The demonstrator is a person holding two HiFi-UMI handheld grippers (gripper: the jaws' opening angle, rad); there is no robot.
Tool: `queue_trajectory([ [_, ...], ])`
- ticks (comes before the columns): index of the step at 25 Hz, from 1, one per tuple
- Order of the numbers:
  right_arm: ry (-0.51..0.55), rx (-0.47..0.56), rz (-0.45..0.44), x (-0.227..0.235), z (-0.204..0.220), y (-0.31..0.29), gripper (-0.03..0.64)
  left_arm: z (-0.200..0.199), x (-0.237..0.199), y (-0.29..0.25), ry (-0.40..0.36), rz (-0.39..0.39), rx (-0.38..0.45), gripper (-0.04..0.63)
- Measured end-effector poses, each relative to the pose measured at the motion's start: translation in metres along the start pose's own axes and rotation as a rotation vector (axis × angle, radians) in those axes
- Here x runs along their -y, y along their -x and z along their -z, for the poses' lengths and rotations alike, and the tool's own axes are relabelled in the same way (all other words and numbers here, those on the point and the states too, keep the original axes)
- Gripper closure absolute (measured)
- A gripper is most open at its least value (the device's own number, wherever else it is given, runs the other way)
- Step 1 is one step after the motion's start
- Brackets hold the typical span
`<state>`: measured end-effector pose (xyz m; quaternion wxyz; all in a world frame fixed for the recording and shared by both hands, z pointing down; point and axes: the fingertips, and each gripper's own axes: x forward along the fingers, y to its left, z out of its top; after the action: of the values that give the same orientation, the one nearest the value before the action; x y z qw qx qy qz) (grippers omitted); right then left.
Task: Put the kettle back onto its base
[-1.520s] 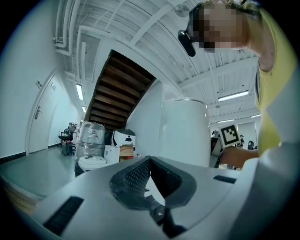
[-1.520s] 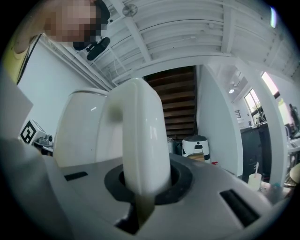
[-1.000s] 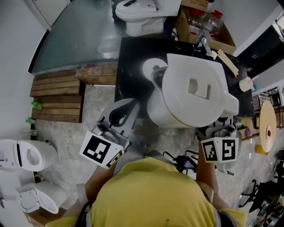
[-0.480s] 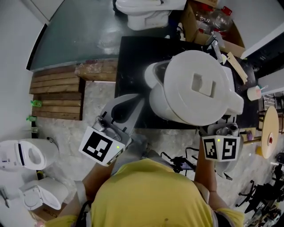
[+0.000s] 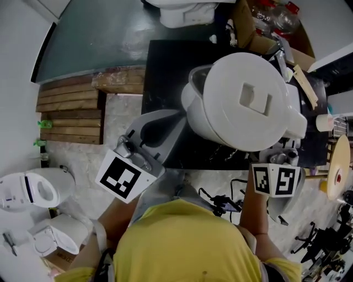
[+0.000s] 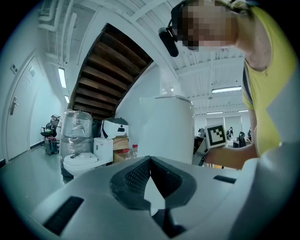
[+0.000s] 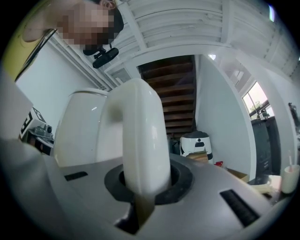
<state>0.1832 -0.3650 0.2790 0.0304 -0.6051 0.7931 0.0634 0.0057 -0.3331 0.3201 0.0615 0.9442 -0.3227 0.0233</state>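
One white kettle [image 5: 248,99] is held in the air above the black counter [image 5: 165,60]. It is carried by its single handle [image 7: 140,136], on which the right tool [image 5: 280,160] is clenched. The left tool [image 5: 175,117] is seen near the kettle's body, with its two jaws closed together and nothing between them. Contact between that tool and the kettle cannot be judged. Two tools are counted in all. Three white toilets are counted: one toilet [image 5: 185,12] beyond the counter, another toilet [image 5: 33,190] and a third toilet [image 5: 55,242] on the floor at the left.
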Motion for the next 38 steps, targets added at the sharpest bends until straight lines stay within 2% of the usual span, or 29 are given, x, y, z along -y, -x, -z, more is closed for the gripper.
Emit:
queue_trajectory([
  [5,-0.013,0.008,0.008,0.007,0.016,-0.018,0.584,0.006,-0.01,-0.019,-0.015,0.034,-0.017,0.584],
  [13,0.013,0.011,-0.007,0.009,0.035,-0.044,0.584,0.022,-0.031,-0.035,-0.016,0.045,-0.054,0.584],
  [38,-0.01,-0.033,-0.027,0.002,0.095,-0.063,0.581,0.072,-0.057,-0.049,0.038,0.032,-0.147,0.584],
])
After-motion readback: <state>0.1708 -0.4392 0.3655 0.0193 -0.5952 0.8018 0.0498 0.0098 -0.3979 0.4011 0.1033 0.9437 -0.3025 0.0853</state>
